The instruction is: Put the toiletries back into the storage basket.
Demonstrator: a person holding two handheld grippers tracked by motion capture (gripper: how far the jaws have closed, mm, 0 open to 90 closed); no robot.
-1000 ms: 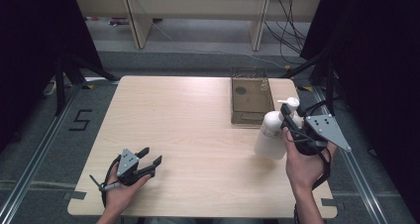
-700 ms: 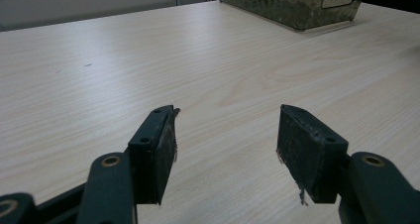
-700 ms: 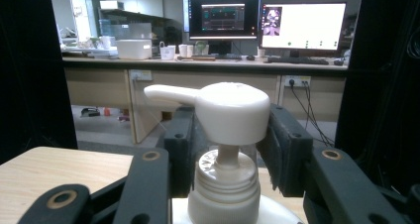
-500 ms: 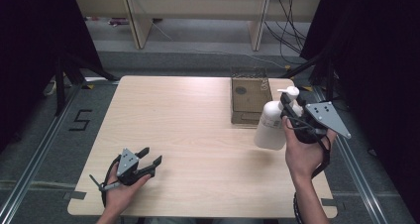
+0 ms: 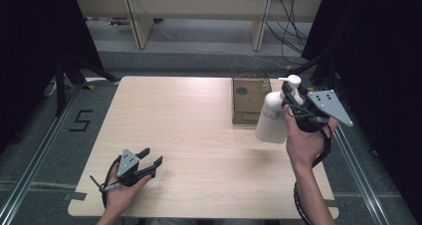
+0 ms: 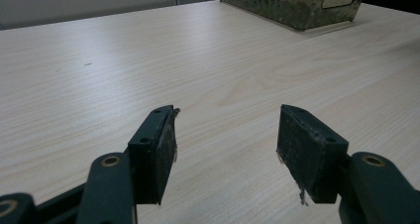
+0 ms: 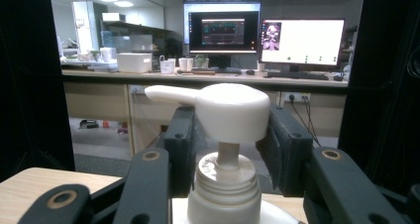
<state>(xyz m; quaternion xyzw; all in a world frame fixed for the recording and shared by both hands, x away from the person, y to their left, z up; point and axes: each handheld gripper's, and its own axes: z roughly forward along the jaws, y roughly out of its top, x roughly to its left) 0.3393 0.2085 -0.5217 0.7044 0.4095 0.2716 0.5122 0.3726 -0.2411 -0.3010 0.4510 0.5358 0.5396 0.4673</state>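
right gripper [image 5: 289,99]: a hand is holding it over the right edge of the table, near the far right corner; its jaws are clamping the neck of the pump bottle, just under the pump head.
right gripper view: the two black jaws are standing either side of the white pump head [image 7: 225,110], pads [image 7: 181,144] pressing in on the neck above the ribbed collar; monitors [image 7: 262,35] and a counter are showing far behind.
pump bottle [image 5: 272,116]: white, hanging tilted from the right gripper, its base leaning toward the near left and looking lifted off the wood, its spout pointing away toward the far edge.
left gripper [image 5: 149,160]: a hand is holding it low near the table's near left corner, jaws pointing toward the far right; the jaws are standing apart with only bare wood between them.
left gripper view: the two pads [image 6: 161,149] are hovering just over the pale wood, well apart from each other; the box is showing at the far right.
box [image 5: 250,93]: brown, open-topped, sitting near the far right corner of the table [image 5: 199,115], just left of the bottle, and i cannot tell whether the two are touching.
cable: trailing from the right gripper around the wrist.
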